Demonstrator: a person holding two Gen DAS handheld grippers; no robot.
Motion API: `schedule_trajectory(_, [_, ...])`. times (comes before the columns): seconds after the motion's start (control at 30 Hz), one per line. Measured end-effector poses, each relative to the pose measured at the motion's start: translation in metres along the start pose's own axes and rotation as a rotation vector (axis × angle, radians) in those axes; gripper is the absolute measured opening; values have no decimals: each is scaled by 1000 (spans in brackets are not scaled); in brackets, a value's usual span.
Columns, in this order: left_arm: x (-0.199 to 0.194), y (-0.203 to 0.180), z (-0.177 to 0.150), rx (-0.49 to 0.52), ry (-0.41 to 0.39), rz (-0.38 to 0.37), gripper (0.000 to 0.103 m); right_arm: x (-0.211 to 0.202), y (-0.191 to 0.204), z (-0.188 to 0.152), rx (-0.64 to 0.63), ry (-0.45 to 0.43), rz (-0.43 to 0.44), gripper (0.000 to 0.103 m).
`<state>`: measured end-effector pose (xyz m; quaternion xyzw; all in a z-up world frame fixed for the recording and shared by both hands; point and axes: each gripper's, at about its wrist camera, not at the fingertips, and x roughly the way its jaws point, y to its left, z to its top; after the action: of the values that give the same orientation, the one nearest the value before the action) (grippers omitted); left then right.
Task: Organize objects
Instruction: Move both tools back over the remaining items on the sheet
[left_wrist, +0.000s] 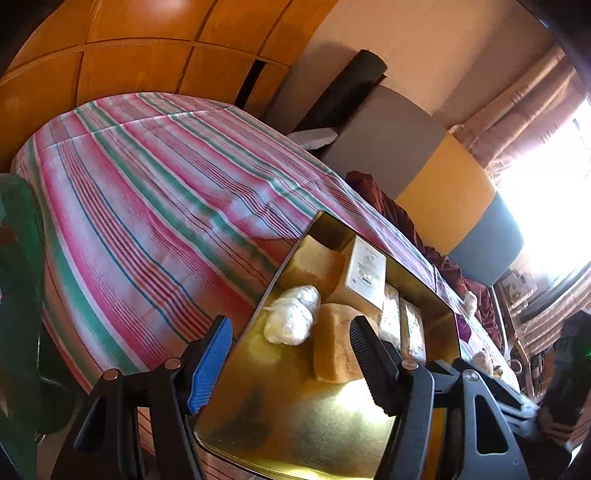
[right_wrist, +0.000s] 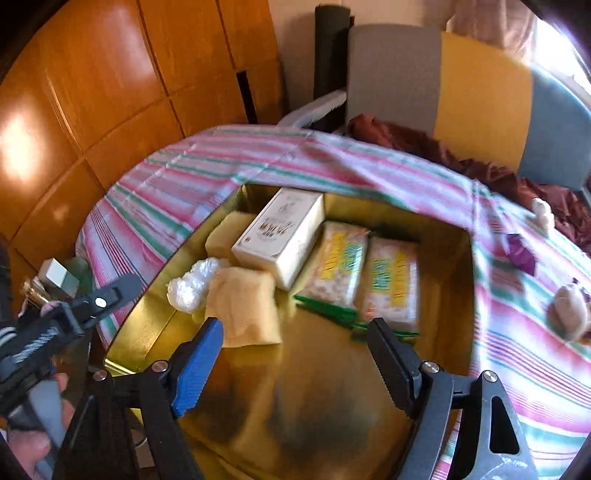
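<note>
An open gold tin (left_wrist: 295, 424) (right_wrist: 314, 387) lies on the striped bedsheet. Inside it are a white box (left_wrist: 365, 273) (right_wrist: 284, 236), two yellow sponges (left_wrist: 332, 343) (right_wrist: 243, 306), a white plastic bundle (left_wrist: 291, 314) (right_wrist: 192, 284), two snack packets (right_wrist: 340, 266) and a green clip (right_wrist: 332, 310). My left gripper (left_wrist: 290, 332) is open and straddles the tin's left wall, blue finger outside and black finger inside beside the near sponge. My right gripper (right_wrist: 295, 325) hangs open over the tin's bare floor, holding nothing.
The striped sheet (left_wrist: 147, 221) covers the bed. On it, right of the tin, lie a purple wrapper (right_wrist: 521, 251), a small white figure (right_wrist: 543, 214) and a round beige thing (right_wrist: 569, 310). Wooden wardrobe doors (right_wrist: 92, 110) stand behind. Maroon cloth (right_wrist: 424, 144) lies by the headboard.
</note>
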<state>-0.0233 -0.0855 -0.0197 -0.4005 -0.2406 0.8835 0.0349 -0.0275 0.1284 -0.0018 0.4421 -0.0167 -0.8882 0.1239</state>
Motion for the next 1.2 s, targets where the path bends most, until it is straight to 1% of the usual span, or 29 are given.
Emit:
schedule_trajectory(0.13, [0,-15,-7,50,15,-44,67,-26,-25,-1,49,-54,-16,83])
schedule_trajectory(0.23, [0,-28,-14,95,28,-82,67,-43,-50,-4,88,-82,-66,84])
schedule_trajectory(0.3, [1,-36,-19,121,38,-95,67,-49,-66,-8,114,-84,-93,84])
schedule_trajectory(0.5, [3,-62,-38,207,83,-140,67,-58,-118,-34,220,-65,-164,85])
schedule_trajectory(0.63, [5,-77,-51,248,125,-169,67,-57,-148,-55,279,-20,-233,85])
schedule_trajectory(0.77, [4,-98,-63,308,150,-193,67,-63,-179,-77,329,11,-295,85])
schedule_trajectory(0.9, [3,-125,-73,368,174,-227,67,-69,-208,-97,384,28,-334,85])
schedule_trajectory(1.07, [4,-163,-88,450,208,-279,68,-78,-232,-110,388,18,-388,85])
schedule_trajectory(1.2, [10,-202,-108,525,256,-326,68,-85,-255,-119,415,-6,-417,85])
